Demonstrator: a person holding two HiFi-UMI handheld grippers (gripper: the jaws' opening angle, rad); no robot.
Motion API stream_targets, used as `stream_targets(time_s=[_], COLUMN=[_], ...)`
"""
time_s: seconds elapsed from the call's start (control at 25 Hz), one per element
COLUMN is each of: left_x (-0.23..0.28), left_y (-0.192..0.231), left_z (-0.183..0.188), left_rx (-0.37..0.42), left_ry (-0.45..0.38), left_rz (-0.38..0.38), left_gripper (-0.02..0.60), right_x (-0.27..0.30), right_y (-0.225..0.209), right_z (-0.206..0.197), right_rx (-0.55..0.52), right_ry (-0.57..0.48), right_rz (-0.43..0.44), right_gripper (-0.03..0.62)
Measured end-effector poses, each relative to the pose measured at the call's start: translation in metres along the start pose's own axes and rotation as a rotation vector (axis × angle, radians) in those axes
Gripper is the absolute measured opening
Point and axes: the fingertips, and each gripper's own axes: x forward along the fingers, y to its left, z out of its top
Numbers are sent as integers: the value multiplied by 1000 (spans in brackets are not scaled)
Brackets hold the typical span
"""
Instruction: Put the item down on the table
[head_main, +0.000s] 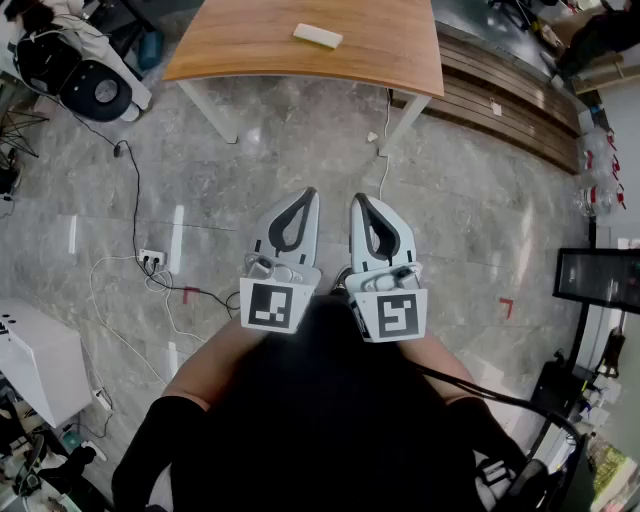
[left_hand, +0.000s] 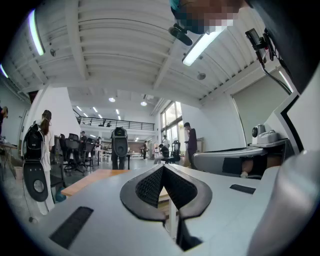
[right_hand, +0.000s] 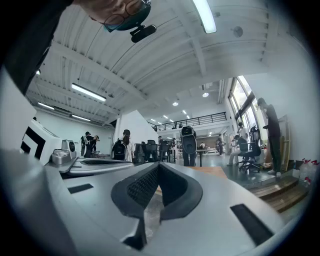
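Observation:
A small white flat item (head_main: 318, 36) lies on the wooden table (head_main: 250, 45) at the far end of the head view. My two grippers are held side by side close to the person's body, level and pointing toward that table, well short of it. The left gripper (head_main: 307, 194) has its tips touching and nothing between them; its own view shows the black pads meeting (left_hand: 163, 168). The right gripper (head_main: 359, 200) is likewise shut and empty, its pads meeting (right_hand: 157, 166). The table top shows beyond the jaws (left_hand: 95, 178) (right_hand: 214, 172).
Grey stone floor lies between me and the table. Cables and a power strip (head_main: 152, 260) trail at the left, near black-and-white equipment (head_main: 90, 88) and a white box (head_main: 35, 362). A wooden platform (head_main: 510, 105) and a monitor (head_main: 596, 280) stand at the right. People stand far off (left_hand: 191, 145).

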Motion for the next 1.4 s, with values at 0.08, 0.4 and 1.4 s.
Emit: stream_targets(time_s=[0.08, 0.4, 1.4], left_x=[0, 1, 102], left_y=[0, 1, 6], left_z=[-1, -3, -23], left_rx=[1, 4, 0], left_ry=[4, 11, 39], left_rz=[-2, -10, 83], left_gripper=[3, 3, 3], right_x=[1, 1, 61], right_y=[0, 2, -90], right_z=[-2, -5, -31], right_rx=[-3, -8, 55], right_ry=[10, 24, 53], right_rz=[-3, 1, 114], right_gripper=[12, 12, 12])
